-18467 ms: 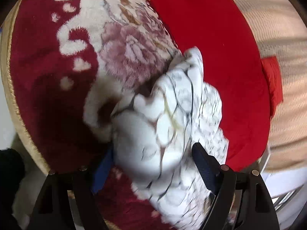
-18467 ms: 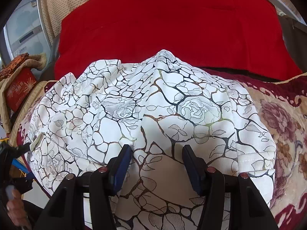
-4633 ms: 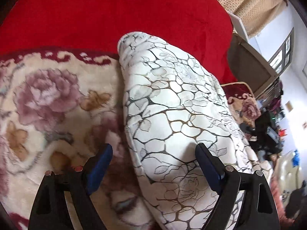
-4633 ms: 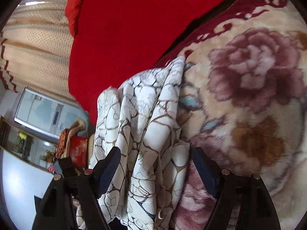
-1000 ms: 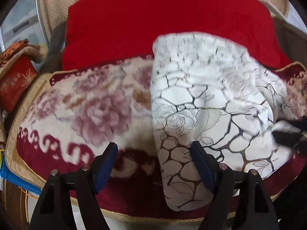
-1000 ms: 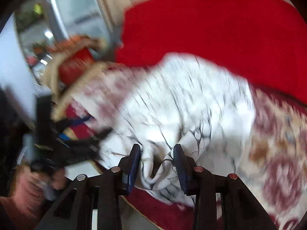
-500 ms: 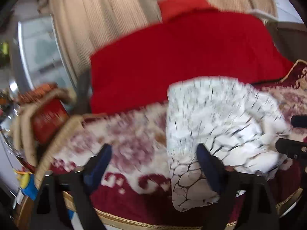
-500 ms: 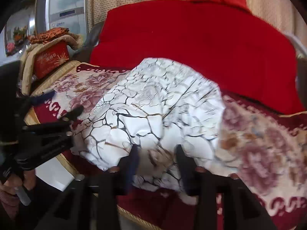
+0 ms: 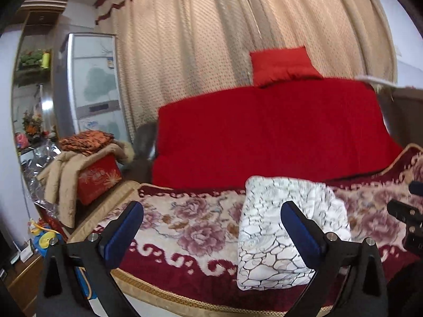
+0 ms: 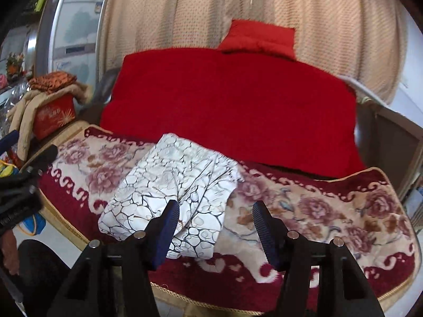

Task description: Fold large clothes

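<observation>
A white garment with a dark crackle and rose print (image 9: pixel 275 227) lies folded into a compact bundle on the floral sofa seat (image 9: pixel 190 222). It also shows in the right wrist view (image 10: pixel 171 185), near the seat's front edge. My left gripper (image 9: pixel 211 227) is open and empty, held back from the sofa, its right finger in front of the bundle. My right gripper (image 10: pixel 215 218) is open and empty, also back from the sofa, just right of the bundle's near end.
A red blanket (image 9: pixel 264 132) covers the sofa back, with a small red cushion (image 10: pixel 259 38) on top. A red box under a tan coat (image 9: pixel 92 169) stands at the left. Beige curtains (image 9: pixel 211 39) and a tall appliance (image 9: pixel 90 79) stand behind.
My right gripper has let go of the garment and opened. Both grippers have pulled back from the sofa and tilted upward. The folded bundle now lies free on the seat.
</observation>
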The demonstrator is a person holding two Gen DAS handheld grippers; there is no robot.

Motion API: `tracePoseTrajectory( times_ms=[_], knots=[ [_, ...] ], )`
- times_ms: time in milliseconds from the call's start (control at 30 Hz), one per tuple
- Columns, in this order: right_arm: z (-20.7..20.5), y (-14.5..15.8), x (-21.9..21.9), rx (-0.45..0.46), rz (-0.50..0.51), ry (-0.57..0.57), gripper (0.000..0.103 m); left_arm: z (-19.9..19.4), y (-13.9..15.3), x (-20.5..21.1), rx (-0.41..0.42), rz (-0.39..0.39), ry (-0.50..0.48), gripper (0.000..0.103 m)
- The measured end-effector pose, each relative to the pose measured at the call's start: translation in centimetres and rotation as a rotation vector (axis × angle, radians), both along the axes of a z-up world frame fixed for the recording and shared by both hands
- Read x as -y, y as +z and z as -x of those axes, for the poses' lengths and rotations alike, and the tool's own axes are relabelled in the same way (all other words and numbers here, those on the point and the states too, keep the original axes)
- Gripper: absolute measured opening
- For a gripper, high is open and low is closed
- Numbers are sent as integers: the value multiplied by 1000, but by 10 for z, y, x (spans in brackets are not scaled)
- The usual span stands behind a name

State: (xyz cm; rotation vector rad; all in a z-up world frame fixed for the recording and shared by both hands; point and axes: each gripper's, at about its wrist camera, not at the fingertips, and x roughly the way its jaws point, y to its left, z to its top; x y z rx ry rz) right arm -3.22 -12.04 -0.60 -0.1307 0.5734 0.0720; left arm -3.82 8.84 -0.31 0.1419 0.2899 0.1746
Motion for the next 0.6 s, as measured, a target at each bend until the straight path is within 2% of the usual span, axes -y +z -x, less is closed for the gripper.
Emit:
tracePoseTrajectory(
  times_ms=[100, 233, 600],
  knots=[
    [18, 17, 4, 36, -6, -16, 67, 15, 16, -1, 8, 3, 22, 103],
    [41, 36, 8, 81, -13, -30, 67, 34, 29, -1, 26, -7, 39, 103],
    [82, 69, 6, 159, -19, -22, 70, 77, 53, 11, 75, -50, 6, 103]
  ],
)
